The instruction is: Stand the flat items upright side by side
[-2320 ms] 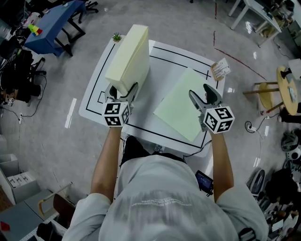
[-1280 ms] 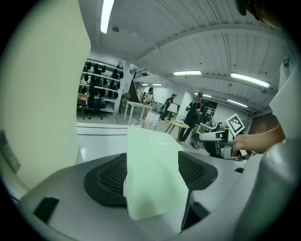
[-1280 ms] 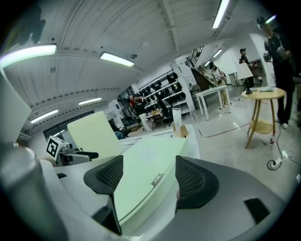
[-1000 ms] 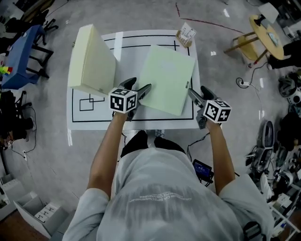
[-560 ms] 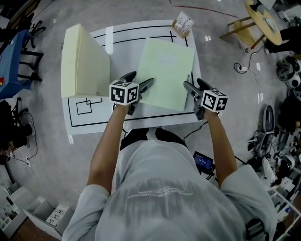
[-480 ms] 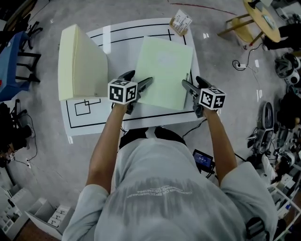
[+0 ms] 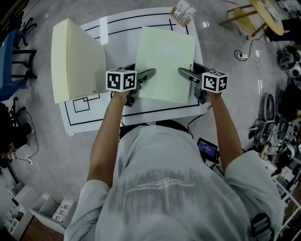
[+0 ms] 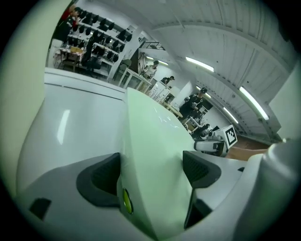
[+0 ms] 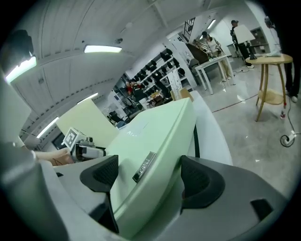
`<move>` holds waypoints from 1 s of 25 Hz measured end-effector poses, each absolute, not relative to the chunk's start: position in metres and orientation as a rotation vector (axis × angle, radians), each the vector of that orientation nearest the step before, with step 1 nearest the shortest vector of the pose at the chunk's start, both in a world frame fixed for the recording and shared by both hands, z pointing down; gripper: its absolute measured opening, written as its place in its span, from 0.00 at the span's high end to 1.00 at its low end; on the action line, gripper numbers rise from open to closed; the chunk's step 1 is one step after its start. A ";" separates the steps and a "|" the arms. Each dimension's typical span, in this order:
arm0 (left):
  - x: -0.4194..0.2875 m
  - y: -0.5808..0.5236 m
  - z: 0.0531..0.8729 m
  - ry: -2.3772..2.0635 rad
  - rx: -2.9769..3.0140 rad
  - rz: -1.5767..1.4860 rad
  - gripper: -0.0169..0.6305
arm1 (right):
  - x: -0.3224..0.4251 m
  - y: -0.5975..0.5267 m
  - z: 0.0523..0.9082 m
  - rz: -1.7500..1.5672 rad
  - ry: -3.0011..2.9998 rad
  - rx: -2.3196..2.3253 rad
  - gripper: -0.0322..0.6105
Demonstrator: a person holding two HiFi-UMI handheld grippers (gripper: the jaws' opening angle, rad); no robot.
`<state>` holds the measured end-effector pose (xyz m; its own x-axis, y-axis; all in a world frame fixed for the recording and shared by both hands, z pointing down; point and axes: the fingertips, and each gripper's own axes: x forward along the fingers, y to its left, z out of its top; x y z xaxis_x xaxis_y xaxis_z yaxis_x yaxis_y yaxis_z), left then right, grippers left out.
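A pale green flat box (image 7: 165,63) lies flat on the white table (image 7: 117,110). A cream flat box (image 7: 75,61) stands upright on the table's left side, untouched. My left gripper (image 7: 141,82) is at the green box's near left corner, and my right gripper (image 7: 192,82) is at its near right edge. In the left gripper view the green box (image 8: 150,155) runs between the jaws of the left gripper (image 8: 153,169). In the right gripper view the green box (image 9: 155,141) sits likewise inside the right gripper (image 9: 149,174). Both pairs of jaws have just been opening and stand open around the box.
Black rectangle lines mark the table top. A small printed card (image 7: 183,12) sits at the table's far edge. A wooden stool (image 7: 263,14) stands on the floor at the far right, a blue table (image 7: 9,47) at the left. Shelves and people fill the background.
The left gripper let go of the upright cream box and moved right to the green box. Both grippers sank to the green box's near end, and their jaws now straddle it.
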<state>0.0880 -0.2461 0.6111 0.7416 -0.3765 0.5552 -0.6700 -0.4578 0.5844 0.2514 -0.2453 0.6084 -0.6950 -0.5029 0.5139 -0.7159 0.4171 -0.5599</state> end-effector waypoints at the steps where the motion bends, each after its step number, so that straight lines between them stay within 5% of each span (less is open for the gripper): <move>1: 0.088 -0.246 0.613 -0.783 2.068 0.425 0.34 | 0.251 -0.249 0.609 1.151 -2.405 1.063 0.32; 10: 0.088 -0.244 0.613 -0.779 2.054 0.398 0.34 | 0.250 -0.247 0.600 1.136 -2.481 1.040 0.32; 25: 0.097 -0.246 0.606 -0.838 2.060 0.337 0.33 | 0.282 -0.270 0.571 1.929 -2.651 1.259 0.32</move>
